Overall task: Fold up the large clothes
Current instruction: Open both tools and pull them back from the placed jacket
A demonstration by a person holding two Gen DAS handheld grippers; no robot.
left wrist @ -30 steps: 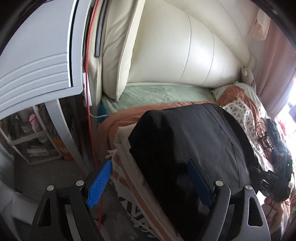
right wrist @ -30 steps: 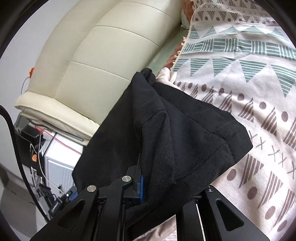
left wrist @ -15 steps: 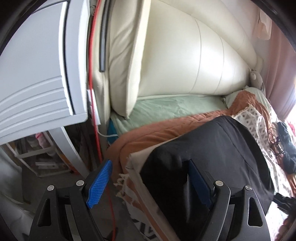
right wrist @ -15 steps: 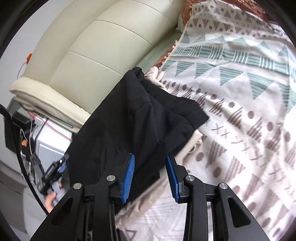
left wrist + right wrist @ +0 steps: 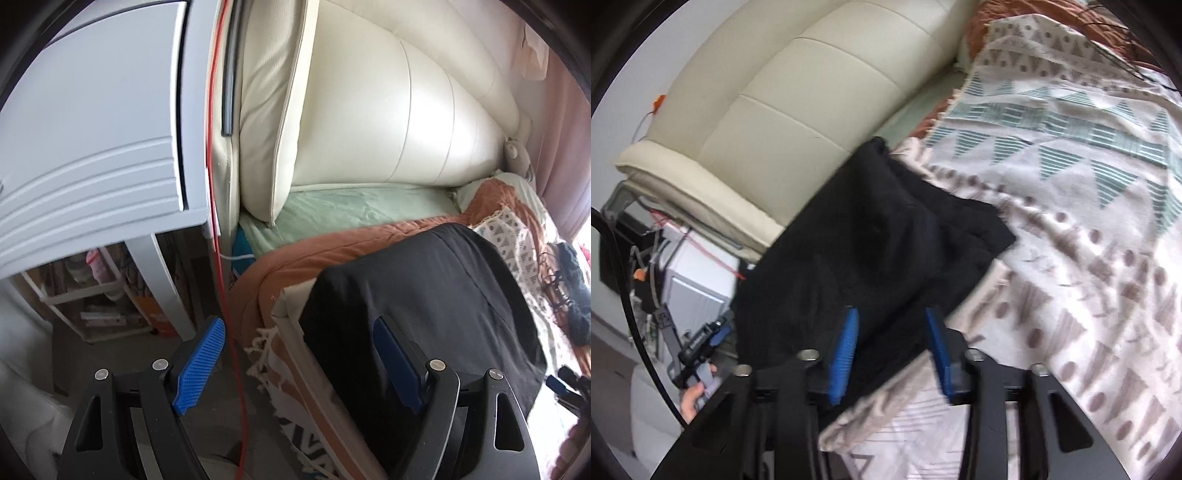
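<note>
while the folded black cloth (image 5: 886,236) lies matte, both hand-held grippers gape, the right (image 5: 892,354) just opening.

A bedroom in a home. A bed fills most of both views, backed by a cream padded headboard (image 5: 388,110) and made up with a pale green sheet (image 5: 351,210), a rust-coloured quilt (image 5: 332,251) and a fringed blanket printed with triangles and dots (image 5: 1071,221). A white bedside cabinet (image 5: 92,129) stands against the bed's near side, with a red cable (image 5: 218,184) hanging past it. Behind the cabinet, a low shelf (image 5: 96,295) holds bottles and household odds. A pink curtain (image 5: 565,147) hangs at the far side.
</note>
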